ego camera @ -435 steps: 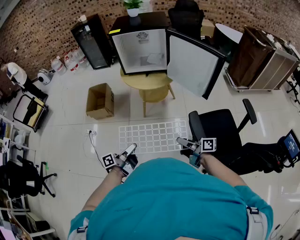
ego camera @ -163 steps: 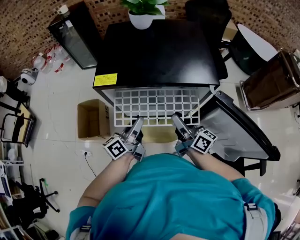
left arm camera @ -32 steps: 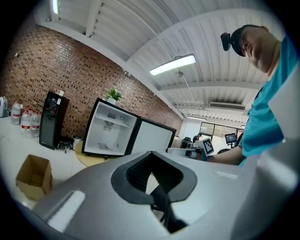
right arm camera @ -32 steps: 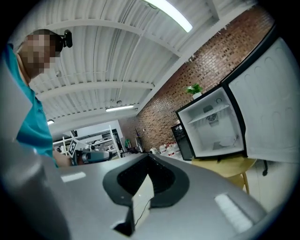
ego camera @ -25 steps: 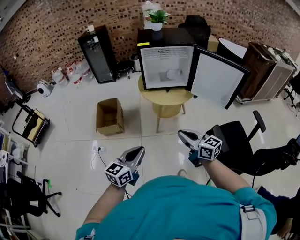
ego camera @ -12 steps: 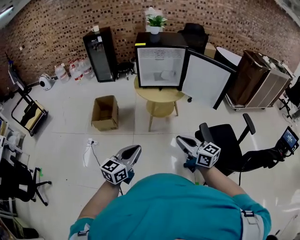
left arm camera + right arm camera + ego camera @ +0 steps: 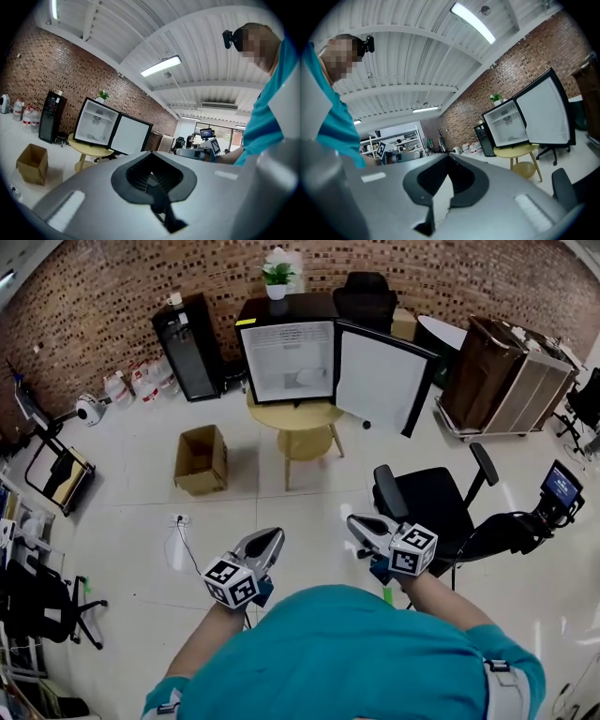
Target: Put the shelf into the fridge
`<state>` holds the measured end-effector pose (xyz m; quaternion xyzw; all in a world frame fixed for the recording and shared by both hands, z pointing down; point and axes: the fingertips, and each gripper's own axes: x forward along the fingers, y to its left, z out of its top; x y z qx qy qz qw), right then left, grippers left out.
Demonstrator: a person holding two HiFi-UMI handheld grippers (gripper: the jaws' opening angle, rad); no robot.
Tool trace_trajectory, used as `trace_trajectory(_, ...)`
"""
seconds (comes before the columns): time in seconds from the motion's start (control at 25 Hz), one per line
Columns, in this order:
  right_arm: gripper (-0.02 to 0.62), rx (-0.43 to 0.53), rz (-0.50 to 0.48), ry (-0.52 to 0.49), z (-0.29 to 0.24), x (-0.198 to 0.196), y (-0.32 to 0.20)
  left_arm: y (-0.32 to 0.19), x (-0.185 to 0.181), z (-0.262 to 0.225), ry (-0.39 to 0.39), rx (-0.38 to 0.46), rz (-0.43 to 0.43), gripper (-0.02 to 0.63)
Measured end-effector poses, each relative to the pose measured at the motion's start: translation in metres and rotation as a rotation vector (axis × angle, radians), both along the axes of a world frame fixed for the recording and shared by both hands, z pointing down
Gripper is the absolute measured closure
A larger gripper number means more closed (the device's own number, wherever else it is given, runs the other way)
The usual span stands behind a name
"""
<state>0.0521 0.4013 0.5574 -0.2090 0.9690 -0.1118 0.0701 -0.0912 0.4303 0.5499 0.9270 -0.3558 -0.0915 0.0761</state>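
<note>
The white wire shelf [image 7: 286, 336] shows as a grid high inside the open fridge [image 7: 287, 371], which stands on a round yellow table [image 7: 295, 418] at the far wall. The fridge door [image 7: 380, 379] hangs open to the right. My left gripper [image 7: 272, 538] and right gripper [image 7: 354, 521] are held low in front of my body, far from the fridge, both shut and holding nothing. The left gripper view shows its shut jaws [image 7: 152, 176] with the fridge [image 7: 96, 123] far off. In the right gripper view the shut gripper [image 7: 443, 187] faces the fridge [image 7: 508, 123].
A black office chair [image 7: 427, 507] stands just right of my right hand. An open cardboard box [image 7: 201, 457] lies on the floor to the left. A tall black cooler [image 7: 187, 348], water bottles [image 7: 120, 387] and a wooden cabinet [image 7: 502, 381] line the brick wall.
The wire shelf that both grippers carried earlier now sits in the fridge. Over the last second both hands have drawn back from the fridge, still shut and empty.
</note>
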Motion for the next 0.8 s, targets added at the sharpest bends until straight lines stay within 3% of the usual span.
trace_trajectory(0.16,0.595,0.009,0.047,0.049,-0.045,-0.066,0.017,0.007,-0.069,-0.05,0.038,-0.005,0.056,0.606)
trace_trajectory(0.36,0.595,-0.004,0.035,0.126,-0.069,-0.113,0.006,-0.005,-0.111,-0.09,0.084,-0.025,0.047,0.606)
trace_trajectory(0.48,0.595,-0.016,0.023,0.149,-0.071,-0.125,0.005,-0.002,-0.121,-0.093,0.107,-0.051,0.023,0.606)
trace_trajectory(0.8,0.595,-0.007,0.019,0.149,-0.083,-0.12,-0.001,-0.003,-0.11,-0.101,0.099,-0.008,0.046,0.606)
